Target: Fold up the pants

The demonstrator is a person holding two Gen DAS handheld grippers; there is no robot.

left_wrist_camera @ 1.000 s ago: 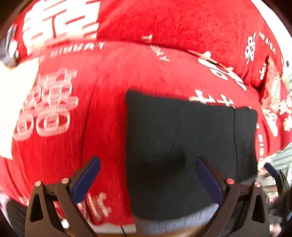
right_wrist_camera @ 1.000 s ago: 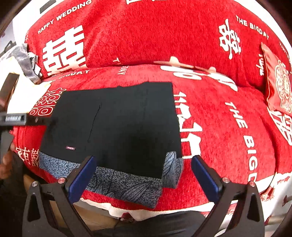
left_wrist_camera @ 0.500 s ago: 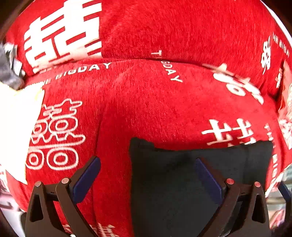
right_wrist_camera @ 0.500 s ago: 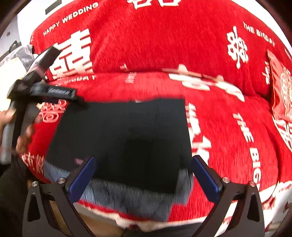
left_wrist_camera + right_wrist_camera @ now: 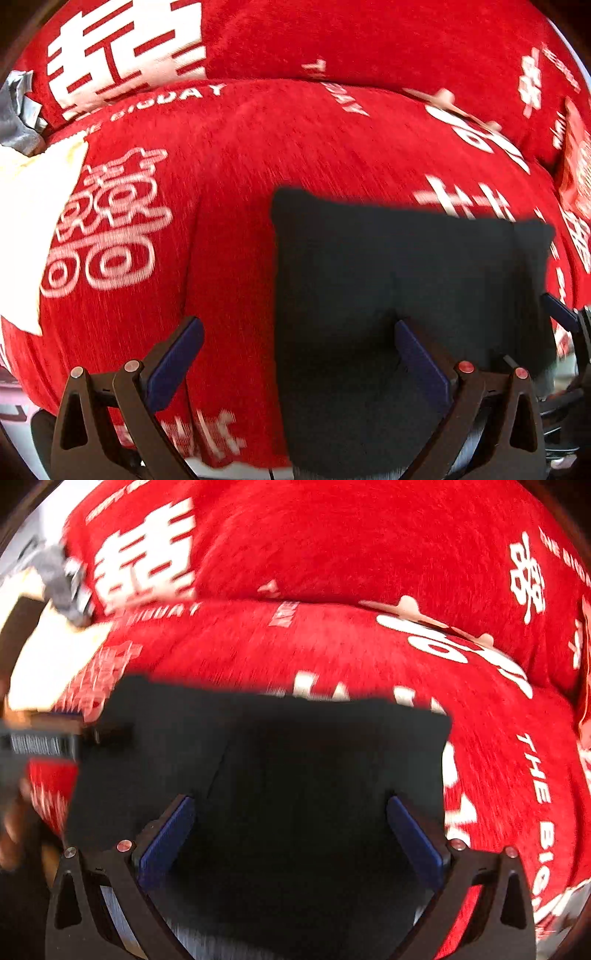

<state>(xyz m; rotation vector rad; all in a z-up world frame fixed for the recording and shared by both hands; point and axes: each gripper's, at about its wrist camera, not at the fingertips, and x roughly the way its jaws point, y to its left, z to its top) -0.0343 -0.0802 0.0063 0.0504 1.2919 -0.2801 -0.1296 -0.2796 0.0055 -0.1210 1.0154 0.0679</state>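
Black pants [image 5: 406, 277] lie folded in a flat rectangle on the red sofa seat [image 5: 240, 155]; they also show in the right wrist view [image 5: 295, 757]. My left gripper [image 5: 295, 347] is open and empty, straddling the pants' left edge, its right finger over the black cloth. My right gripper [image 5: 291, 823] is open and empty, low over the near middle of the pants. The left gripper shows at the left edge of the right wrist view [image 5: 40, 742], by the pants' left side. A grey patterned cloth [image 5: 207, 945] shows under the pants' near edge.
The sofa is covered in red fabric with white lettering, with a backrest [image 5: 332, 542] behind. A white cloth [image 5: 26, 229] and a grey crumpled item [image 5: 18, 110] lie at the seat's left end. A red cushion [image 5: 576, 173] stands at the right.
Both grippers, still open, have dropped closer to the pants. The right gripper moved forward over the black cloth. The left gripper swung from higher up down to the pants' left edge.
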